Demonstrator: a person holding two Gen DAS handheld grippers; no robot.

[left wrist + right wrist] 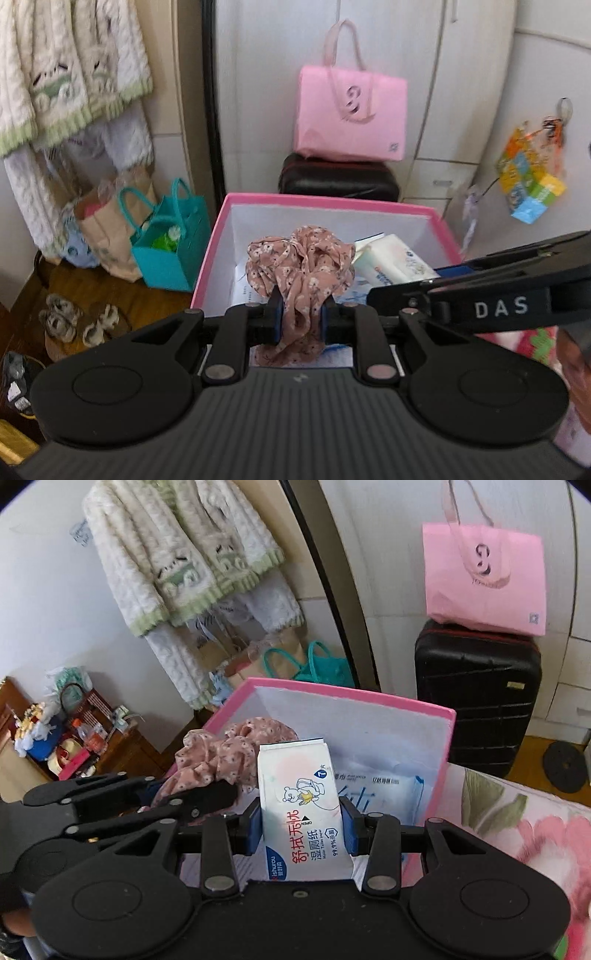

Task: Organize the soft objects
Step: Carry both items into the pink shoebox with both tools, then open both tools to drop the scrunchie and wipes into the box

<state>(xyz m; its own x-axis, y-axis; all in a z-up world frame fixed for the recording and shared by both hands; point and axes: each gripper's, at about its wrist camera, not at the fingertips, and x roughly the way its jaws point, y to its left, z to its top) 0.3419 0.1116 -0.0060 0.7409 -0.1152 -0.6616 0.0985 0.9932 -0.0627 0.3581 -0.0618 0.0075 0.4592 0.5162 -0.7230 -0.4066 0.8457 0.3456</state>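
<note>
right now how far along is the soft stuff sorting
Done: flat white-and-blue packets already lie in the pink-rimmed box. In hand: the left gripper clamps a pink floral fabric scrunchie, the right gripper a white wet-wipes pack, both over the box. Left: release them inside.

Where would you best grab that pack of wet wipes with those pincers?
Probably as the right gripper holds the wet wipes pack now: across its two long narrow edges near the middle, coming from one end. The flat, soft pack is narrow enough there to fit between the fingers.
</note>
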